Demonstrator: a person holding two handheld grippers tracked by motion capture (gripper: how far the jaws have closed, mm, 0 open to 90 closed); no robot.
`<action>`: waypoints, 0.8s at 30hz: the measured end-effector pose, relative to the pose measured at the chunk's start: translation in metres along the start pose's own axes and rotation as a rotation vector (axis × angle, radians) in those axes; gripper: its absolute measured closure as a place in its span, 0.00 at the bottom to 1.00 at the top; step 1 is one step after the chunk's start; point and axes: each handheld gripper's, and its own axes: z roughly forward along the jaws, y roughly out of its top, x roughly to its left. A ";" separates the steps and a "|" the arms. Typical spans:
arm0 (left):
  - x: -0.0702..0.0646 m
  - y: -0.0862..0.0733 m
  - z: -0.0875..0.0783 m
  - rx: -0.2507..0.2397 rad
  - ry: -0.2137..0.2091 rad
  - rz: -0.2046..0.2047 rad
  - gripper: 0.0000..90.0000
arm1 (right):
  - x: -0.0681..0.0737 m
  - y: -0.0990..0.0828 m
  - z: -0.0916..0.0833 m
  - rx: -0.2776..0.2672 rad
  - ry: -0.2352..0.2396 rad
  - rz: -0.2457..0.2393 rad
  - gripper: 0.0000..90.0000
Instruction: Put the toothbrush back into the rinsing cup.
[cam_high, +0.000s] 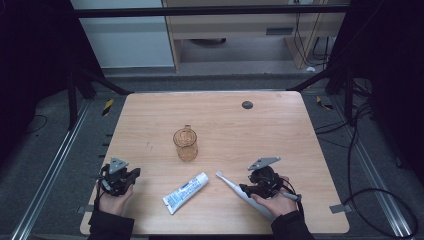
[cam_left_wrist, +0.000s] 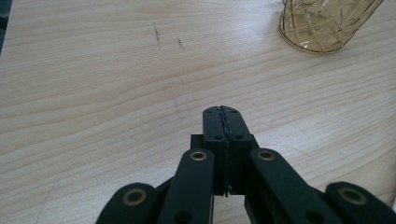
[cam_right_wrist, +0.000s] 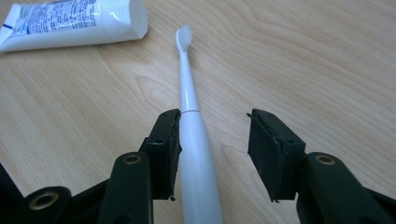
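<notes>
Nearest the table's (cam_high: 150, 220) front edge, two sleeved forearms are seen coming in from the bottom, cut off at the cuffs. The left gripper (cam_left_wrist: 223, 122) is held low over bare wood at the near left, its jaws pressed flat together with nothing caught between them. The right gripper (cam_right_wrist: 214, 140) is held at the near right, jaws parted to a middling gap; no earlier picture is at hand, so only that gap is reported. The toothbrush (cam_right_wrist: 189, 100) is seen lying on the wood between those jaws, its handle tight against the one pad at the left of the right gripper view, while the other pad stands clear of it. Whether that left pad truly touches the handle cannot be told. The handle's lower end is cut off by the frame's bottom edge there, and in the high view it is hidden under the right hand.

Just beyond the brush head, the toothpaste (cam_right_wrist: 70, 23) is found lying flat, near the bristles but apart from them; its far end is cut off at the frame's edge. Its print is too small to be read.

Farther off, mid-table, an amber glass (cam_high: 185, 144) is stood upright, well apart from both grippers; its top is cropped in the left gripper view. At the far edge a small dark disc (cam_high: 247, 105) is noted.
</notes>
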 end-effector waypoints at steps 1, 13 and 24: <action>0.000 0.000 0.000 0.000 0.001 0.000 0.99 | 0.001 0.000 0.002 0.012 0.001 -0.006 0.59; 0.000 0.000 0.000 0.007 0.002 0.003 0.99 | 0.009 0.005 0.020 0.100 0.002 -0.056 0.60; 0.000 0.000 0.001 0.007 0.003 0.006 0.99 | 0.010 0.007 0.034 0.181 0.012 -0.076 0.60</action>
